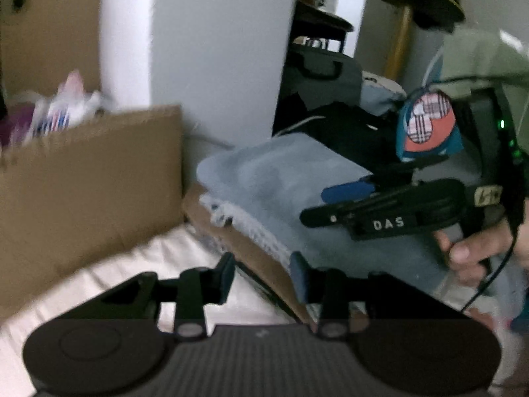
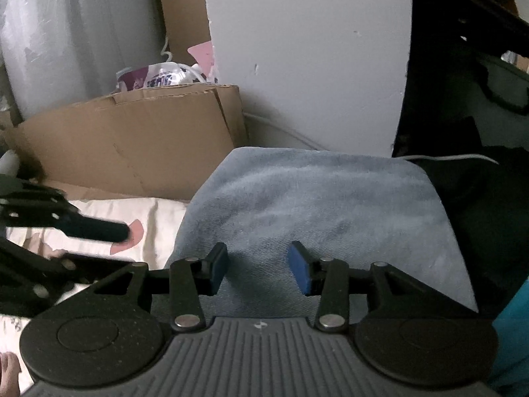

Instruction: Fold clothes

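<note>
A folded light-blue denim garment [image 1: 274,178] [image 2: 317,205] lies on a flat cardboard sheet [image 1: 258,258] on the bed. My left gripper [image 1: 263,276] hovers at the denim's near left corner, over the cardboard edge and the pale sheet, jaws open and empty. My right gripper [image 2: 259,266] stands low over the near part of the denim, its blue pads [image 2: 299,269] apart and pinching no cloth. In the left wrist view the right gripper [image 1: 315,205] reaches in from the right over the denim, held by a hand [image 1: 469,251]. The left gripper [image 2: 119,246] shows at the left of the right wrist view.
A big cardboard box [image 1: 89,178] [image 2: 132,145] with plastic bags [image 1: 66,112] stands left of the denim. A white wall [image 1: 215,49] rises behind it. Dark bags [image 1: 324,76] pile up at the back right. A pale bed sheet [image 1: 139,264] lies in front, a teal cloth with a plaid patch [image 1: 426,122] hangs right.
</note>
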### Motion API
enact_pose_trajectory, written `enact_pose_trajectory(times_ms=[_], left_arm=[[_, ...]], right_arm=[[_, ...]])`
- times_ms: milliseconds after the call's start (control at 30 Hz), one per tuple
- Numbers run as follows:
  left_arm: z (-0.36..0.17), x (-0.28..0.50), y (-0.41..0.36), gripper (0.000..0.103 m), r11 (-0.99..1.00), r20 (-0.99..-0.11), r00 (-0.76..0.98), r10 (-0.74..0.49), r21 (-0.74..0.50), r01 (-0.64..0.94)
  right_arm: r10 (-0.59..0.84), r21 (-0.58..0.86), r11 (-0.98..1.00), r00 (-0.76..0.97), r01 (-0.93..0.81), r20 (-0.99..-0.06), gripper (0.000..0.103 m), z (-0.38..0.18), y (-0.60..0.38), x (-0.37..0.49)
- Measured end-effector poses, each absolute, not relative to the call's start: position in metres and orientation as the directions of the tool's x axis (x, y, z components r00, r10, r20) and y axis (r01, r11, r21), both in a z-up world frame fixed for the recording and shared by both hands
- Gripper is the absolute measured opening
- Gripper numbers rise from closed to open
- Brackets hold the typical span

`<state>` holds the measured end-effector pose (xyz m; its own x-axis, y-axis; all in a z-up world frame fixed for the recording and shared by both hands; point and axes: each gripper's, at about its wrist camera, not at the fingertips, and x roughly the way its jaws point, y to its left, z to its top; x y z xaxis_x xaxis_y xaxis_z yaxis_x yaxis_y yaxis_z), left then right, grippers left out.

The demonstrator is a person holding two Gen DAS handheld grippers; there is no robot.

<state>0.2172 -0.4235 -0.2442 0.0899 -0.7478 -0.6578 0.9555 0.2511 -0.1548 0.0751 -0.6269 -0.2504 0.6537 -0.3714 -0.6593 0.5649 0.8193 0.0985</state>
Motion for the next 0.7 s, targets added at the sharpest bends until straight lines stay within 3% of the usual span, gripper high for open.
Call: enact_pose_trajectory(times_ms=[700], left_arm=[[-0.257, 0.194, -0.445, 0.041, 0.250, -0.661, -0.051, -0.748, -0.352, 0.902]], right_arm=[[-0.425, 0.028, 0.822, 0.646, 0.568, -0.634, 0.048, -0.248, -0.596, 0.052]])
